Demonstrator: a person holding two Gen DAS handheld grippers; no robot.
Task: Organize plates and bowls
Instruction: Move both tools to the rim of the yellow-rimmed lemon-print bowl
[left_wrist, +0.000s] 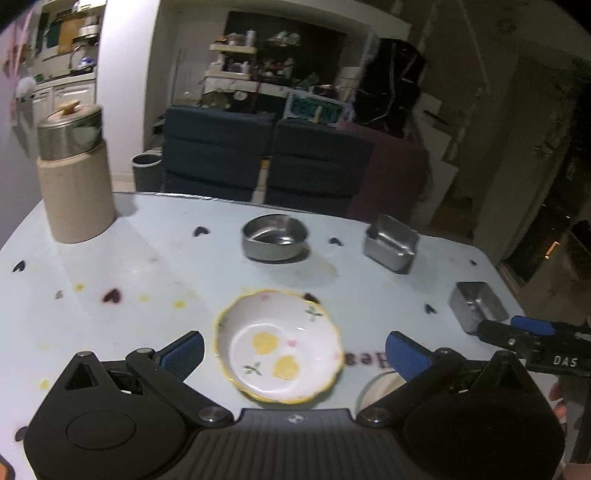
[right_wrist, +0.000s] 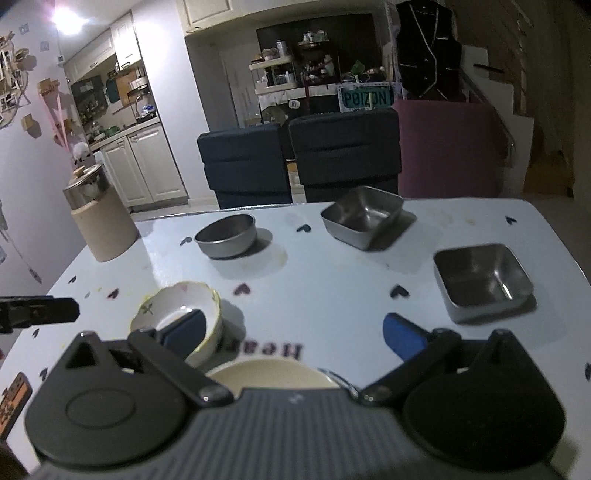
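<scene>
Left gripper (left_wrist: 293, 349) jaws apart over white scalloped yellow-rimmed ceramic bowl (left_wrist: 277, 345), right gripper (right_wrist: 291, 332) jaws apart, round steel bowl (right_wrist: 226, 235) beyond

Dim, soft focus, fisheye-warped edges

Your left gripper (left_wrist: 294, 350) is spread wide, blue pads (left_wrist: 184, 353) far apart and pointing forward over the table, tilted down a bit. Your right gripper (right_wrist: 291, 334) has its jaws just as wide, held low and close to level. In the left view it comes in from the right edge as a black arm with blue tips (bit blurry, so can't tell much more). A bit of your hand (left_wrist: 558, 400) shows behind it at the edge.
</scene>
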